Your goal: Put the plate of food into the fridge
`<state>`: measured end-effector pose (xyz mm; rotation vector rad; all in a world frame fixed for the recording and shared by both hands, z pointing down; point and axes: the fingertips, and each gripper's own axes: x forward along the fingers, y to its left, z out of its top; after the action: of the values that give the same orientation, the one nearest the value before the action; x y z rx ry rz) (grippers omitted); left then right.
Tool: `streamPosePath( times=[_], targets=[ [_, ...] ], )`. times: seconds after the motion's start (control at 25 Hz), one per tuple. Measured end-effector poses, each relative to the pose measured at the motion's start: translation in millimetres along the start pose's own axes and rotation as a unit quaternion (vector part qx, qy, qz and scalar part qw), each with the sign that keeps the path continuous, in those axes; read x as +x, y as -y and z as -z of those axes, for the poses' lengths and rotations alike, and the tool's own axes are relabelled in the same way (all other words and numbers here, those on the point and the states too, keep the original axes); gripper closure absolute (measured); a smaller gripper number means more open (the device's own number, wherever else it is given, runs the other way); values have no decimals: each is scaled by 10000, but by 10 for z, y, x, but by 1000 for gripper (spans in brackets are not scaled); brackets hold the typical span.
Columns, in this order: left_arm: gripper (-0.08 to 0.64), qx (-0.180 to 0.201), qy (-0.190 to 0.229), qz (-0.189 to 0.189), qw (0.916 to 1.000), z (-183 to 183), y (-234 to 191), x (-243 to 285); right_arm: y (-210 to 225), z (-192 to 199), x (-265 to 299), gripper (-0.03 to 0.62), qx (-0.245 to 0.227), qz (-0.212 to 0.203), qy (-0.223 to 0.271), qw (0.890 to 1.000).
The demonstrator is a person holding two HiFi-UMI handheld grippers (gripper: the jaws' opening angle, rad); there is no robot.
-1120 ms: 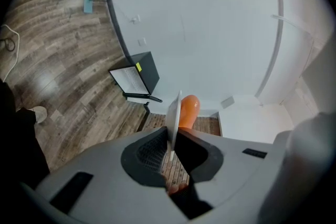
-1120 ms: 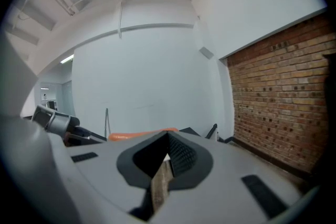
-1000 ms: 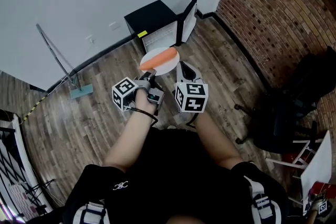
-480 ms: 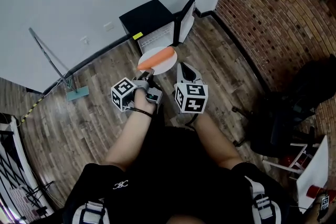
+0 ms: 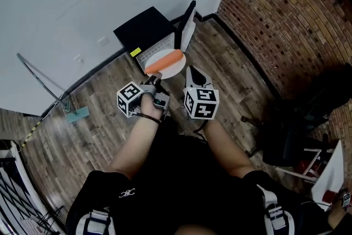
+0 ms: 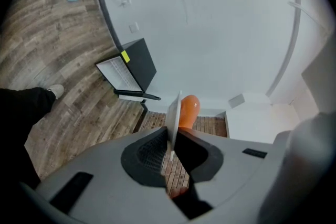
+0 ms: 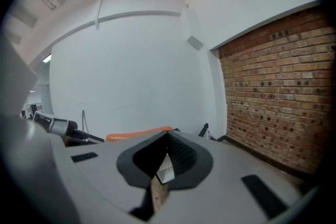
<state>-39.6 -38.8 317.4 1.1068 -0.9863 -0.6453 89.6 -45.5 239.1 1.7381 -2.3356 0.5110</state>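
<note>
A white plate (image 5: 168, 67) with an orange carrot (image 5: 163, 61) on it hangs just in front of a small black fridge (image 5: 140, 30), whose door (image 5: 183, 26) stands open to the right. My left gripper (image 5: 155, 80) is turned on its side and shut on the plate's near rim. In the left gripper view the plate (image 6: 172, 115) shows edge-on between the jaws, with the carrot (image 6: 187, 112) beyond. My right gripper (image 5: 190, 72) sits upright beside the plate's right edge, jaws together with nothing seen between them. Past its left jaw the right gripper view (image 7: 167, 137) shows the carrot (image 7: 137, 135).
The fridge stands on a wooden floor against a white wall, near the corner with a brick wall (image 5: 286, 14). A long-handled floor tool (image 5: 74, 114) leans at the left. Black chairs (image 5: 294, 135) stand to the right. The person's legs fill the bottom of the head view.
Both grippers have carried the plate closer to the fridge. It now overlaps the fridge's open front, and the floor tool has slid further left in view.
</note>
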Motion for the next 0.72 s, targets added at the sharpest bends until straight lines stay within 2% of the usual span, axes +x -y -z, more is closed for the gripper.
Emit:
streamPosePath(
  times=[0.28,0.52,0.72],
  targets=[
    [520,-308,-7,35,9995,-419,129,573,107,-117,669,578,-28,101,-209,9997],
    [520,-282,-43,102,9995,-893,323,1082,127,-349,1249,579,-130,220,-219,9994],
    [520,-272,-123,170,9994,-1126,376,1422,179,-386,1607,578,-74,337,-281,9990]
  ],
)
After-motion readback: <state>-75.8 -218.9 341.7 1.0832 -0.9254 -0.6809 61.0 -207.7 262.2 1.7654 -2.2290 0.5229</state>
